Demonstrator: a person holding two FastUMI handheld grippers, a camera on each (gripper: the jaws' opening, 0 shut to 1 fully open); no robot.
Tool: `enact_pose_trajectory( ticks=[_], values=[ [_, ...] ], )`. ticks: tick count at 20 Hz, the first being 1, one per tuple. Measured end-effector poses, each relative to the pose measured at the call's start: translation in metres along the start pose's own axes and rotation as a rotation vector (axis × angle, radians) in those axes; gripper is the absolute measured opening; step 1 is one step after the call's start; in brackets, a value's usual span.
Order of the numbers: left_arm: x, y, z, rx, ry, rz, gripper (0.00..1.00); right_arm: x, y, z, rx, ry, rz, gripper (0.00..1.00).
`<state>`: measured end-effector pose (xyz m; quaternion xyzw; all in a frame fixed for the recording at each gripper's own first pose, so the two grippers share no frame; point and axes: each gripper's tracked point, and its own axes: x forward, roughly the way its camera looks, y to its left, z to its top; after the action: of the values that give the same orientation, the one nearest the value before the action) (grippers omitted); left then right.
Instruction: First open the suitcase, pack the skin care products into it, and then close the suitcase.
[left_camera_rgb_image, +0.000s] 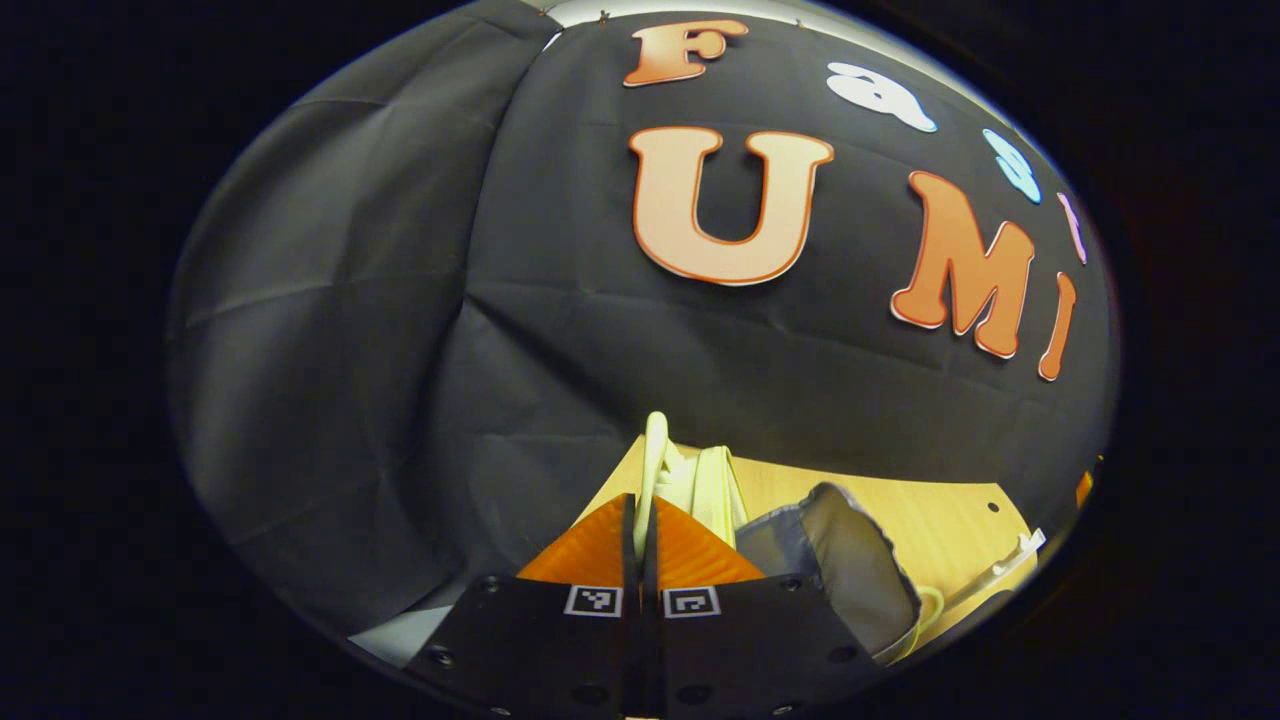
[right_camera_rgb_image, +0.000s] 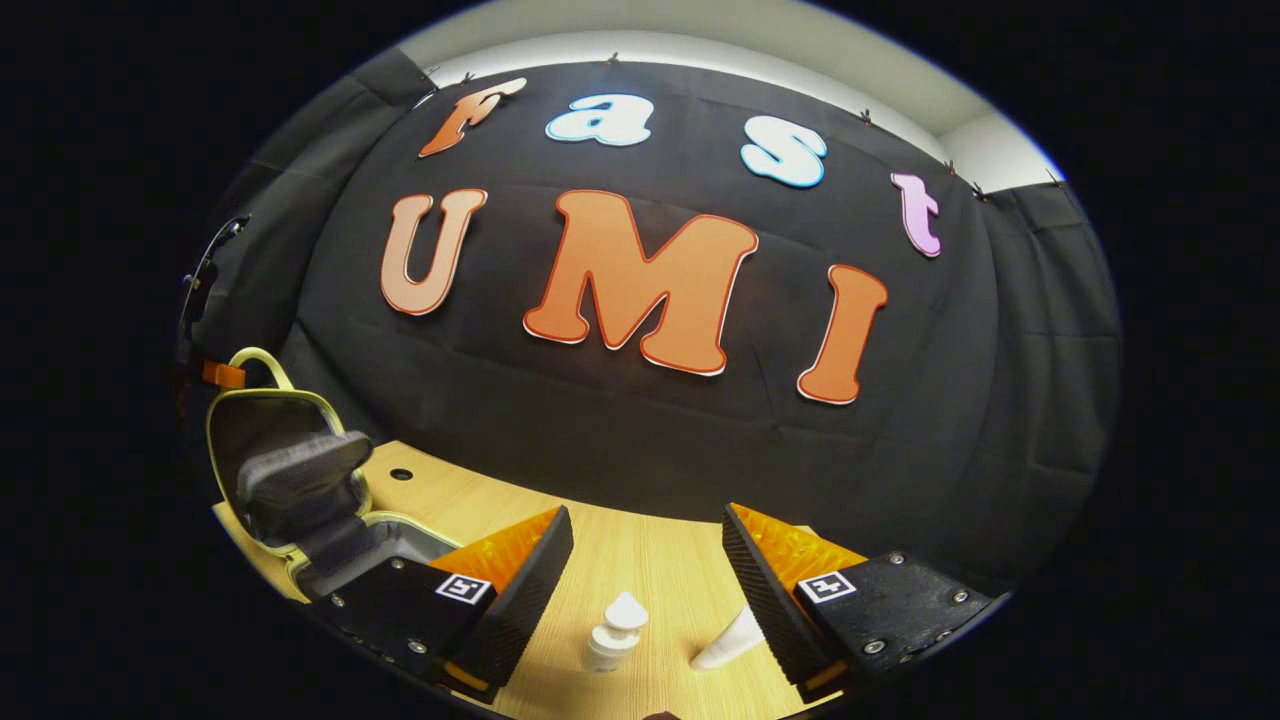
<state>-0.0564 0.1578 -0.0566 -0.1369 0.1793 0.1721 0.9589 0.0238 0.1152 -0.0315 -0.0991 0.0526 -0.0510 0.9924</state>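
Pale-yellow suitcase (right_camera_rgb_image: 262, 470) lid stands open at lower left, left gripper (left_camera_rgb_image: 641, 520) pinched shut on its rim (left_camera_rgb_image: 655, 465). Right gripper (right_camera_rgb_image: 645, 570) hangs wide open, empty, above the pump bottle (right_camera_rgb_image: 615, 632) on the table (right_camera_rgb_image: 650, 560). A clumsy descent could topple it; a slipped rim drops the lid.

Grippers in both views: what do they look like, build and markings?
The left gripper and the right gripper each have two wedge-shaped, ridged fingers on dark blocky mounts studded with screws. Every mount carries a small square black-and-white marker tag. No cables or sleeves visible.
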Motion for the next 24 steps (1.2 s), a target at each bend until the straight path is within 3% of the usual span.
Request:
enact_pose_trajectory(
  ticks=[10, 15, 18, 20, 21, 22, 24],
  values=[
    [0.003, 0.011, -0.043, -0.144, 0.191, 0.07, 0.01, 0.0, 0.007, -0.002, -0.048, 0.042, -0.056, 0.96],
    [-0.005, 0.016, -0.068, -0.268, 0.319, 0.168, 0.03, 0.005, 0.002, -0.015, -0.056, 0.089, -0.081, 0.96],
    [-0.005, 0.021, -0.076, -0.293, 0.373, 0.207, 0.11, 0.005, 0.006, -0.017, -0.061, 0.099, -0.073, 0.96],
    [-0.007, 0.032, -0.086, -0.29, 0.406, 0.28, 0.13, 0.008, 0.011, -0.018, -0.068, 0.101, -0.065, 0.96],
    [-0.011, 0.034, -0.091, -0.306, 0.436, 0.311, 0.21, 0.009, 0.012, -0.022, -0.069, 0.106, -0.064, 0.96],
    [-0.012, 0.025, -0.094, -0.349, 0.449, 0.305, 0.22, 0.009, 0.012, -0.025, -0.063, 0.113, -0.06, 0.96],
    [-0.013, 0.03, -0.09, -0.379, 0.42, 0.334, 0.41, 0.009, 0.014, -0.031, -0.051, 0.128, -0.053, 0.96]
  ],
)
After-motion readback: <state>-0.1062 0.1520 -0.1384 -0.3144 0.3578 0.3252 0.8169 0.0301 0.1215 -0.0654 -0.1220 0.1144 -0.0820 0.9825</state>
